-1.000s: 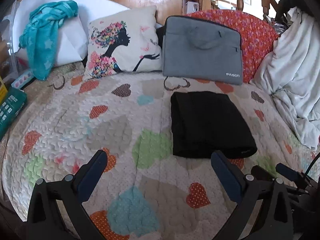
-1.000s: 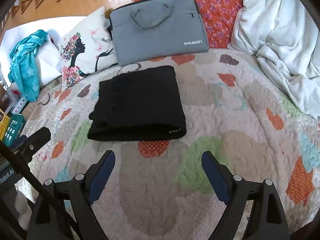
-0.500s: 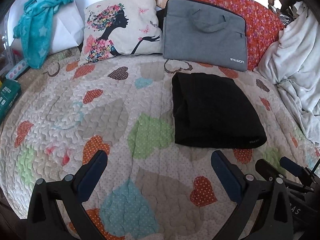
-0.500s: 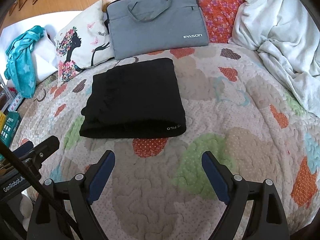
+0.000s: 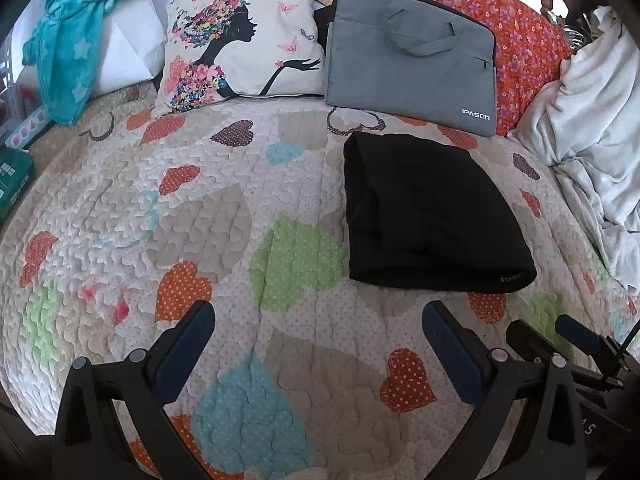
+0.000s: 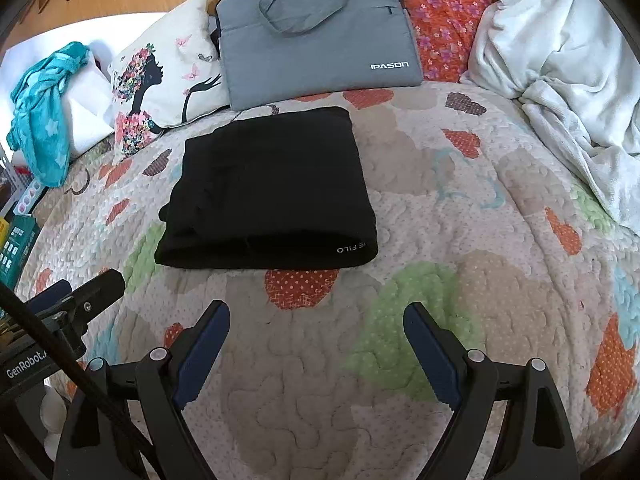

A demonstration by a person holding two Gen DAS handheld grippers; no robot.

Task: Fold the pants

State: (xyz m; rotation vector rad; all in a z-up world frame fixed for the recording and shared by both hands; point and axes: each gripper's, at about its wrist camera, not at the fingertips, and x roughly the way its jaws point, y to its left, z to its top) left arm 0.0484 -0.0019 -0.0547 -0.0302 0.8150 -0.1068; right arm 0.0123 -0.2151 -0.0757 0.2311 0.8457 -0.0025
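Note:
The black pants (image 5: 428, 212) lie folded into a compact rectangle on the heart-patterned quilt (image 5: 200, 208), just in front of the grey laptop bag. They also show in the right wrist view (image 6: 272, 188), with small white lettering at the near right corner. My left gripper (image 5: 318, 312) is open and empty, above the quilt, near and to the left of the pants. My right gripper (image 6: 316, 312) is open and empty, a short way in front of the pants' near edge. Neither touches the pants.
A grey IPASON laptop bag (image 5: 408, 52) leans on an orange floral cushion (image 5: 524, 48) at the back. A printed pillow (image 5: 244, 40), teal towel (image 5: 72, 44) and white blanket (image 5: 596, 128) ring the bed. Boxes (image 5: 12, 176) sit at the left edge.
Both grippers have moved a little forward and higher over the bed, so the pants sit lower and larger in view. The pants have not moved. Both grippers stay open.

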